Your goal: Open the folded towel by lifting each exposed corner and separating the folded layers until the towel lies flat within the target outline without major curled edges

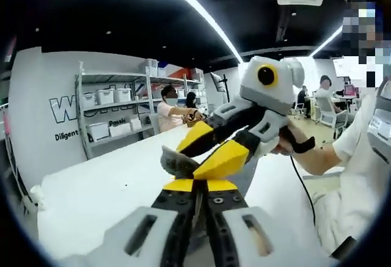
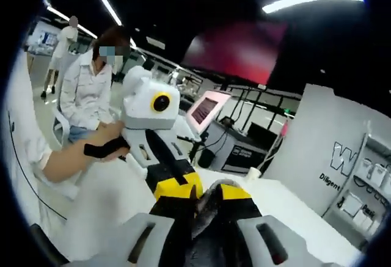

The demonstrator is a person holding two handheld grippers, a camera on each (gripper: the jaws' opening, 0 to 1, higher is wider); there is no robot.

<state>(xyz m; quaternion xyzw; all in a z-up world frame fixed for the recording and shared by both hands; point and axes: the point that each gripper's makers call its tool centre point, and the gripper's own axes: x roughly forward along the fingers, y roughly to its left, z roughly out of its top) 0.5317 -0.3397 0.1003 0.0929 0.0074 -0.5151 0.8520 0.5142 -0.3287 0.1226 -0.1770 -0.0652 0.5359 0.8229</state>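
Both grippers pinch the gray towel [image 1: 176, 162] up in the air. The left gripper [image 1: 197, 187] and right gripper [image 2: 204, 201] are closed on its corners. Next I think they must pull apart to open the folds.

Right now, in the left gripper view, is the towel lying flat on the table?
No, the towel is lifted off the white table, pinched between both grippers' yellow jaws.

Two tong-mounted cameras, face to face, close over the desk [image 1: 91, 200]

Left gripper view looks along its tongs [image 1: 197, 186] toward shelves [image 1: 116, 114]; right gripper view looks back along its tongs [image 2: 204, 197] toward a seated person [image 2: 85, 90]; both share the towel [image 1: 177, 163], each showing the other's tongs.
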